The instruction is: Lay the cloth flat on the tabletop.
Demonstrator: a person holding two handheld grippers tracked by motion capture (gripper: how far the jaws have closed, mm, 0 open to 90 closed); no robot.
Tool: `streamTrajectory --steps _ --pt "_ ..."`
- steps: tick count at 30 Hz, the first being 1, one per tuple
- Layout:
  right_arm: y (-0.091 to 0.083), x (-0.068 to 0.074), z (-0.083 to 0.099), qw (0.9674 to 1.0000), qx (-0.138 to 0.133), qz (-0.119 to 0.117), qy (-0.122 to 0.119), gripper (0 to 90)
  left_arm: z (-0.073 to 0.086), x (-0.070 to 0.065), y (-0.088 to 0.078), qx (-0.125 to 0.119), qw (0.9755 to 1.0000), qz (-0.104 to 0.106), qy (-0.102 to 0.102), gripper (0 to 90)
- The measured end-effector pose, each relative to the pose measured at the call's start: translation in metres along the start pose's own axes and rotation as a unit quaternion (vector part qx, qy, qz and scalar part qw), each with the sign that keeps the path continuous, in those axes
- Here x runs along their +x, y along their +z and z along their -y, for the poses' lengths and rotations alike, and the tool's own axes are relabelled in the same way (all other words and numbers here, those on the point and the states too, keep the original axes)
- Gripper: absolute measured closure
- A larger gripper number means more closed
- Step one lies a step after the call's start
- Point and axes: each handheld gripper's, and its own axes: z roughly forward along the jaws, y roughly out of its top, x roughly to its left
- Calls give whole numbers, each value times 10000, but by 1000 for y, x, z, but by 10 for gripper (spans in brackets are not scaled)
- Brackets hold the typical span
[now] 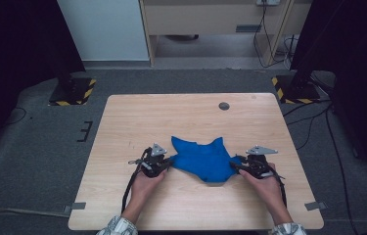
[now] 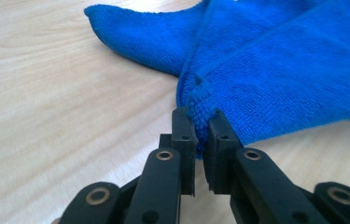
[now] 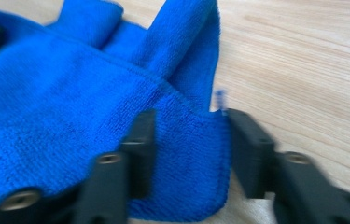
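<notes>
L gripper (image 2: 199, 122): I've got it clamped on blue microfibre cloth (image 2: 275, 70) – corner between pads.
R gripper (image 3: 189, 140): part open, cloth edge between fingers – no pinch.

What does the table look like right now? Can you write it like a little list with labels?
cloth: crumpled blue cloth, two corners poking up at its far side
table: light wooden table
left gripper: shut on a corner of the cloth's left side
right gripper: jaws apart, the cloth's right edge between them, not pinched
hole cover: small grey round one near the table's far edge
</notes>
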Motion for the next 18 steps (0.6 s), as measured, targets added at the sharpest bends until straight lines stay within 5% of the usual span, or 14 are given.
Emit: streamTrajectory --steps 2,9,12,13,18 --pt "0 5 -3 9999 18 -6 -162 798 1 -2 -6 -37 10000 31 -45 835" --pt "-5 0 1 9996 118 149 -197 881 2 -9 -11 -19 9999 124 -79 835" --pt "-9 -2 1 9997 31 189 -138 855 2 -9 -13 -62 9999 129 -92 832" --pt "-11 -5 1 9991 -27 419 -17 701 1 -9 -14 -126 9998 119 -101 827" --pt "-21 -6 -1 9976 -235 640 126 564 0 -6 -13 -138 9998 76 -101 824"
